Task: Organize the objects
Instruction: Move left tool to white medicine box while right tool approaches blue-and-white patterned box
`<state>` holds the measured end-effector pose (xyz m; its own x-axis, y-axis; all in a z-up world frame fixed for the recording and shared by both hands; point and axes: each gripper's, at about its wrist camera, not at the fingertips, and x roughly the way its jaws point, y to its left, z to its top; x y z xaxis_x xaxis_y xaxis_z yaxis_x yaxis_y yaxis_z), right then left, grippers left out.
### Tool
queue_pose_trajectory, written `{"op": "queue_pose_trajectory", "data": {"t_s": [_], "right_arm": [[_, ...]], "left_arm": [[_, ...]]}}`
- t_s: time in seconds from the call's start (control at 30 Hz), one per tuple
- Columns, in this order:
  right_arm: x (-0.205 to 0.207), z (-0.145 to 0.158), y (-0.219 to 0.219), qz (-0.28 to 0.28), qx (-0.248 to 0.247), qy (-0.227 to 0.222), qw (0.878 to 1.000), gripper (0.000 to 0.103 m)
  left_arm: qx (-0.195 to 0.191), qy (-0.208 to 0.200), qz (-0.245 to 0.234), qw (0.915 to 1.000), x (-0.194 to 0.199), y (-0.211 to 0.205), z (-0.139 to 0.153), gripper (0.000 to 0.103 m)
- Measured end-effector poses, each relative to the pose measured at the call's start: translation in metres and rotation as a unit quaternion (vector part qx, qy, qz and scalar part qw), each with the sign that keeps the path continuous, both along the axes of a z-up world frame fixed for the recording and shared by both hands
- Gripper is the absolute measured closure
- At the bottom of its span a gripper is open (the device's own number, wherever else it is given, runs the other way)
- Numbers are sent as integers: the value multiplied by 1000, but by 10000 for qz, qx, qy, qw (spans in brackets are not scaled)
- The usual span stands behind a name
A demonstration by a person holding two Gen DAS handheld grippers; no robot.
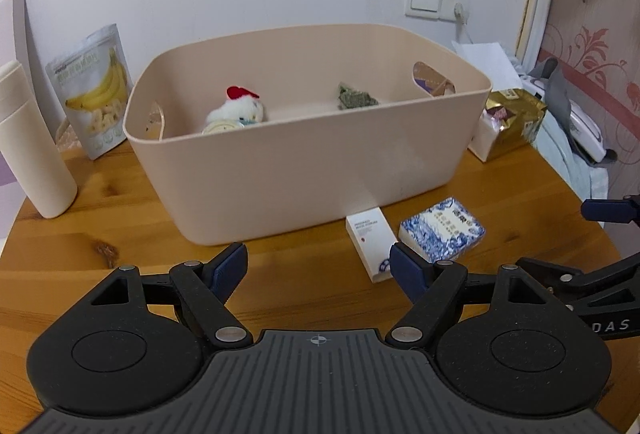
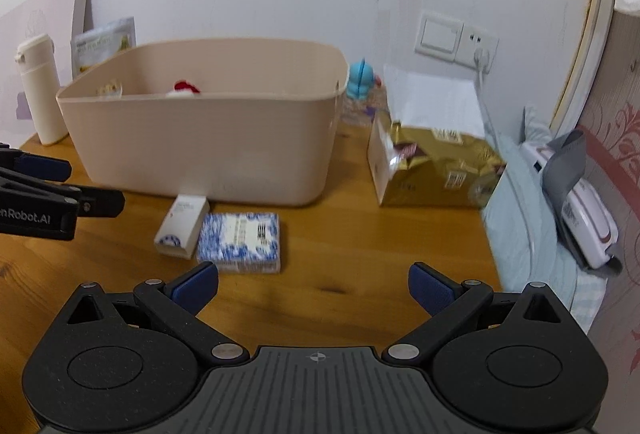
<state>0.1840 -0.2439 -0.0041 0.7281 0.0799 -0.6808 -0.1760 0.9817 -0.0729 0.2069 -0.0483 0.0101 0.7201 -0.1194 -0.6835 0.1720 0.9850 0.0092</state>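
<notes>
A beige plastic bin (image 1: 312, 170) stands on the wooden table (image 1: 120, 274); it also shows in the right wrist view (image 2: 208, 154). Inside lie a white plush toy with a red top (image 1: 236, 108) and a green packet (image 1: 356, 96). In front of the bin lie a small white box (image 1: 370, 248) (image 2: 182, 220) and a blue-patterned tissue pack (image 1: 442, 228) (image 2: 240, 240). My left gripper (image 1: 318, 266) is open and empty, its right finger just before the white box. My right gripper (image 2: 314, 284) is open and empty, right of the tissue pack.
A cream bottle (image 1: 32, 150) and a banana chip pouch (image 1: 96, 90) stand left of the bin. A gold bag (image 2: 436, 166) and white paper (image 2: 436, 98) lie to its right, with a blue figure (image 2: 362, 78) behind. A device with a grey strap (image 2: 580, 210) lies off the table's right edge.
</notes>
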Motion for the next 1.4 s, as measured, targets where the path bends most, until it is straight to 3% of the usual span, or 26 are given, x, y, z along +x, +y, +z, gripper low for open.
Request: {"op": "queue_pose_trajectory", "data": {"t_s": [0.27, 0.93, 1.4], "right_arm": [[10, -24, 4, 53, 22, 281, 9996, 0], [41, -51, 34, 387, 191, 540, 9976, 0], [60, -52, 17, 63, 296, 508, 9983, 8]], "left_arm": [[64, 190, -10, 9998, 7, -3, -16, 23], [-98, 398, 273, 9988, 37, 11, -37, 23], [-213, 439, 103, 9988, 47, -4, -38, 23]]}}
